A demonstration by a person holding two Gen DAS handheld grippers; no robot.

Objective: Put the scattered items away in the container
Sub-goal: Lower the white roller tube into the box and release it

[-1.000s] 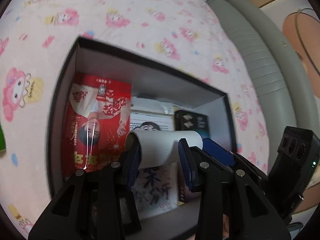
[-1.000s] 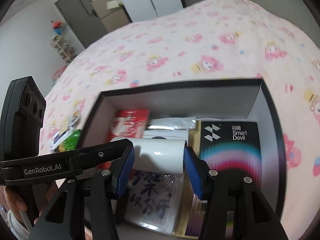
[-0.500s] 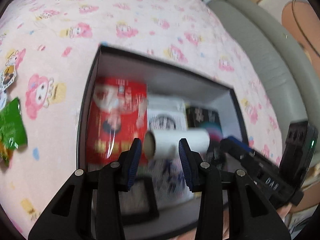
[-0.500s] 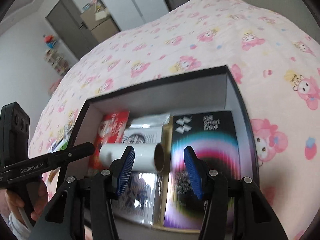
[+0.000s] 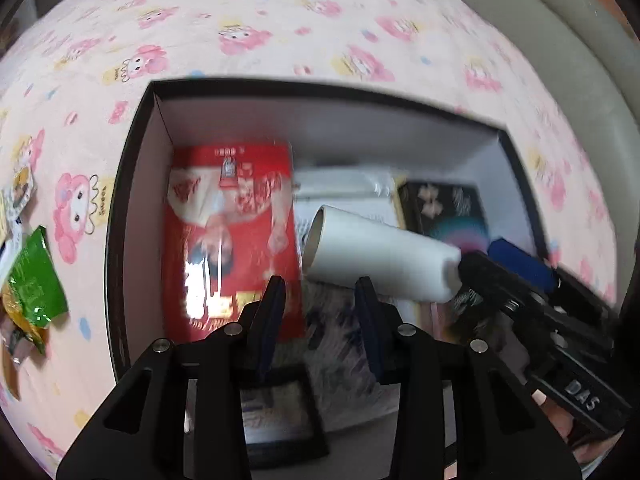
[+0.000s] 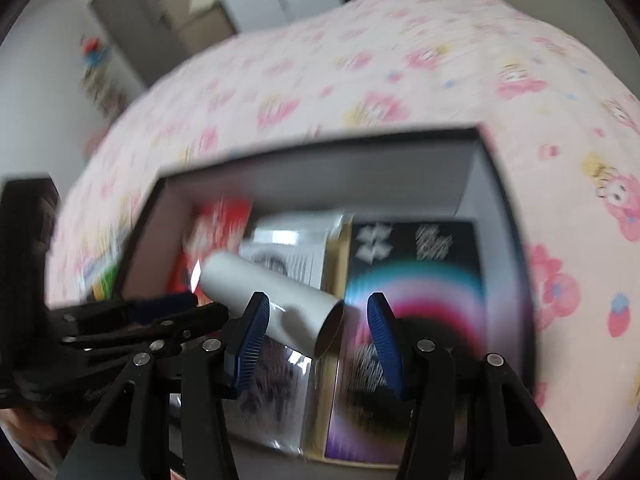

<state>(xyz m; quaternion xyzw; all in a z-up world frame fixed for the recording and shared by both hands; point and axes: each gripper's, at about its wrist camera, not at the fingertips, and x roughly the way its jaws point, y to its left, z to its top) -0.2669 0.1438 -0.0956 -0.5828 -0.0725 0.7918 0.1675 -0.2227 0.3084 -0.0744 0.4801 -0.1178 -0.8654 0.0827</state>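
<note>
One black box [image 5: 136, 184] sits on pink cartoon-print bedding [image 5: 280, 20].

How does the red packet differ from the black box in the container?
The red packet shows glare on a shiny wrap; the black box bears a coloured arc. The packet lies along the container's left wall, the box along its right. Both lie flat inside.

Box [image 5: 136, 216]: we see it open on the pink bedspread [image 5: 280, 20].
Inside: red packet [image 5: 232, 248], white roll [image 5: 380, 260] lying tilted.
Our left gripper [image 5: 320, 292]: parted, empty.
</note>
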